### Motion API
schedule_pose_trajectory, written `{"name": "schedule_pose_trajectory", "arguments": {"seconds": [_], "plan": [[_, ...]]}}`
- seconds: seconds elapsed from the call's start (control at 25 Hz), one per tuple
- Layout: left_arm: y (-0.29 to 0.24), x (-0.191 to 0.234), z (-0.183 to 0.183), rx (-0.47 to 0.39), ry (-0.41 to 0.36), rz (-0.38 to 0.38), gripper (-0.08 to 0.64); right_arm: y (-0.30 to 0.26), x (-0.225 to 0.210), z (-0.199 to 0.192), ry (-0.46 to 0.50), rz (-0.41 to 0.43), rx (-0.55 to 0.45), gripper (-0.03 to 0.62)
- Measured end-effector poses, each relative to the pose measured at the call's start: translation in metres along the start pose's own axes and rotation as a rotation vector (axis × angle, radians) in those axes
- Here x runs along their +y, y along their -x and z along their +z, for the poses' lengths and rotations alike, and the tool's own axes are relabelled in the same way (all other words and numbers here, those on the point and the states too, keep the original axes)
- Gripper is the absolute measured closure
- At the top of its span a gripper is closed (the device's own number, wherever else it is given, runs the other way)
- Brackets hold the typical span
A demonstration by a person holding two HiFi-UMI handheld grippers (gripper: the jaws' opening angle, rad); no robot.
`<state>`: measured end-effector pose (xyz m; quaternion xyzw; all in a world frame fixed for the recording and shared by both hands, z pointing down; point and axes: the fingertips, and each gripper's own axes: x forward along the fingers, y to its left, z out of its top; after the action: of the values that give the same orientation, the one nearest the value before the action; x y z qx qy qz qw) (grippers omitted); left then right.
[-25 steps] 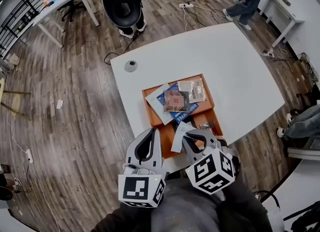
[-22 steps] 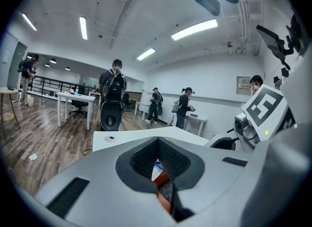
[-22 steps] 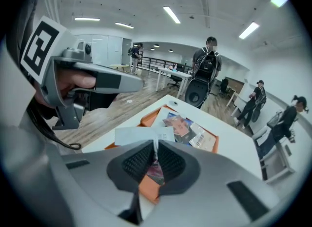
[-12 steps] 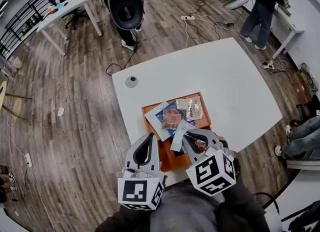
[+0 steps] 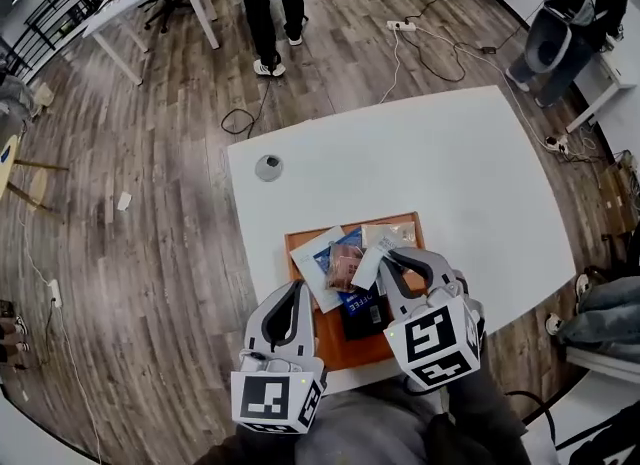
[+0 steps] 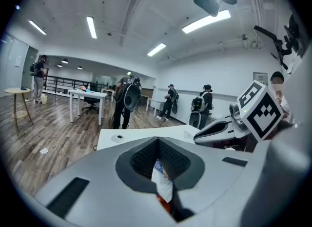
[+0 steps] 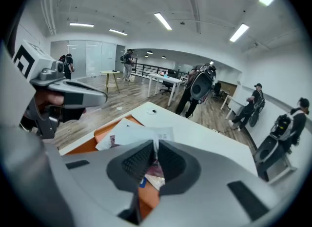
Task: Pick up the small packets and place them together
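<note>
right gripper (image 5: pixel 389 259): fingers pinch white packet (image 5: pixel 368 269) edge | left gripper (image 5: pixel 298 289): fingers together | risk: packet slips, misses pile (image 5: pixel 340 273)

Partial "FEE" on the blue packet (image 5: pixel 357 297)

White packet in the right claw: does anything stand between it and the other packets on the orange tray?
Nothing visible does: the right claw holds the white packet over the other packets in the orange tray.
</note>
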<state>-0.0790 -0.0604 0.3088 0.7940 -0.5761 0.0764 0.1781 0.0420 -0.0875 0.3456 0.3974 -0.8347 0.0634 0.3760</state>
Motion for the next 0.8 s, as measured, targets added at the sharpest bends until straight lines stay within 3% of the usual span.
{"name": "schedule_pose_trajectory", "arguments": {"seconds": [0.44, 0.64, 0.8], "plan": [[-0.005, 0.027, -0.018, 0.056, 0.045, 0.093, 0.565, -0.046, 0.000, -0.019, -0.027, 0.091, 0.064, 0.548], [-0.001, 0.029, -0.019, 0.055, 0.055, 0.097, 0.565, -0.044, 0.005, -0.014, -0.080, 0.133, 0.046, 0.460], [0.004, 0.028, -0.017, 0.044, 0.051, 0.091, 0.565, -0.034, 0.004, -0.007, -0.086, 0.125, 0.007, 0.440]]}}
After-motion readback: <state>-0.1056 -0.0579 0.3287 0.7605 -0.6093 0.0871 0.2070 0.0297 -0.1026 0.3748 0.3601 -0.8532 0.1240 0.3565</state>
